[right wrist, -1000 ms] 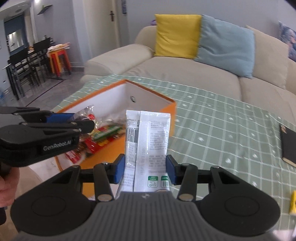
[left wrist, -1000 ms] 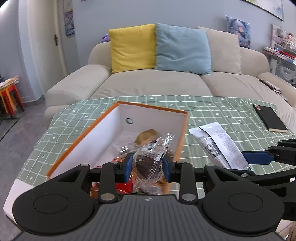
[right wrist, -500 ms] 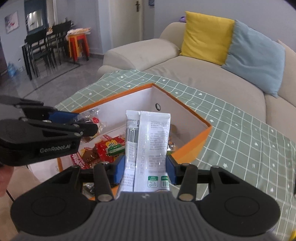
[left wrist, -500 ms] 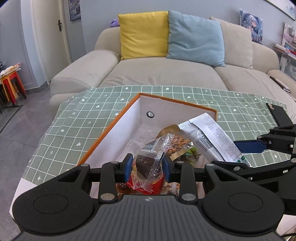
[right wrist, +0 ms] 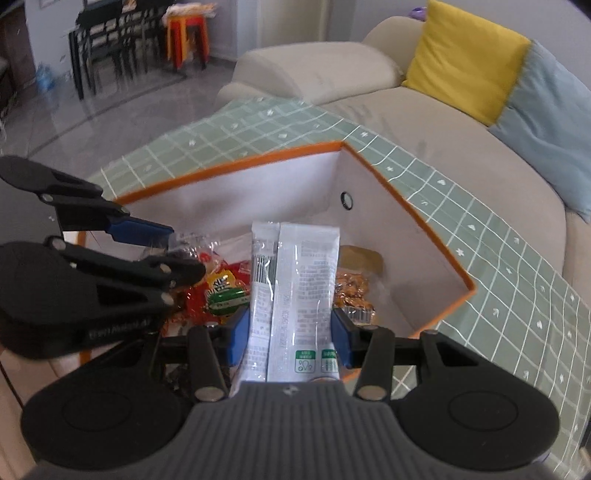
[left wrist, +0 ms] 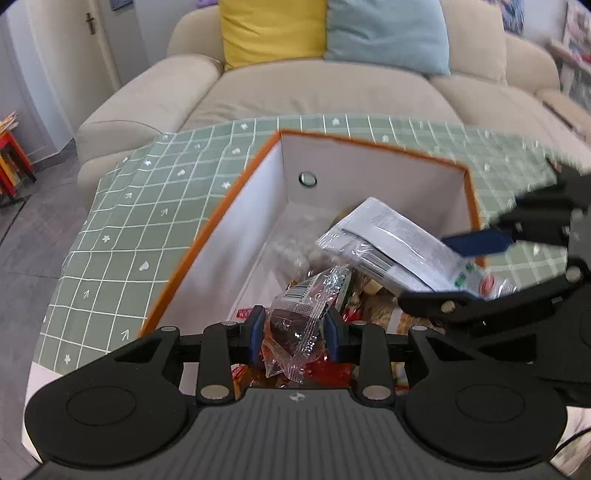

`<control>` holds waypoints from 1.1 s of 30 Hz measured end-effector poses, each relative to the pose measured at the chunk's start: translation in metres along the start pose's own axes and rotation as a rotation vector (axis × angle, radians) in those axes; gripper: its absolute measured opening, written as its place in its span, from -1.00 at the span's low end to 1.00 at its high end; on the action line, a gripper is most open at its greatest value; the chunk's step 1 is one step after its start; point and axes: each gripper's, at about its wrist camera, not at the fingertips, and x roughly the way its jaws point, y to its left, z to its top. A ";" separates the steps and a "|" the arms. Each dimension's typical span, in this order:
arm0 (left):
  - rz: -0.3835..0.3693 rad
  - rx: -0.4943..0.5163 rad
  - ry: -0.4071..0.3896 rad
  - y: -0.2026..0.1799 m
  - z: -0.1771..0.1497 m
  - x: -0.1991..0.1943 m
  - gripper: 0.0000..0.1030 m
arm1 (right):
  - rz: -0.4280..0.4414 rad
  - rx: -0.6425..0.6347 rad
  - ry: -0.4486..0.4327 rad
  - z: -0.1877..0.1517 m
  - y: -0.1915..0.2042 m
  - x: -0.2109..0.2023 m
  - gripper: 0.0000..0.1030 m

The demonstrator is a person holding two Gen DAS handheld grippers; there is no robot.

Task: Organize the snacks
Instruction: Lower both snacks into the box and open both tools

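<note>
An orange-rimmed white box (left wrist: pixel 369 146) (right wrist: pixel 424 229) sits on the green checked tablecloth (left wrist: pixel 147 221) and holds several wrapped snacks. My left gripper (left wrist: pixel 293 334) is shut on a clear-wrapped dark snack (left wrist: pixel 295 328), hanging over the box's near end. My right gripper (right wrist: pixel 290 334) is shut on a white snack packet (right wrist: pixel 295 291) (left wrist: pixel 391 251), held over the box's inside. In the right wrist view the left gripper (right wrist: pixel 155 254) comes in from the left above red and yellow packets (right wrist: pixel 221 291). The right gripper (left wrist: pixel 469 269) enters the left wrist view from the right.
A beige sofa (left wrist: pixel 314 92) with a yellow cushion (left wrist: pixel 273 29) and a blue cushion (left wrist: pixel 388 33) stands behind the table. Dark dining chairs (right wrist: pixel 107 55) and an orange stool (right wrist: pixel 186 37) stand on the grey floor at far left.
Both grippers have moved forward over the box and tipped downward, each with its snack held. The white packet now hangs inside the box's rim rather than beside it.
</note>
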 end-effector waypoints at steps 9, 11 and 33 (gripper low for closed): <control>0.045 0.041 0.102 0.002 -0.005 0.029 -0.27 | -0.040 -0.118 0.087 0.007 0.014 0.038 -0.11; 0.046 0.039 0.113 0.002 -0.007 0.032 -0.27 | -0.040 -0.118 0.090 0.005 0.013 0.042 -0.11; 0.079 -0.038 -0.012 0.005 -0.002 -0.004 0.37 | -0.100 0.017 -0.018 -0.001 -0.012 0.002 0.70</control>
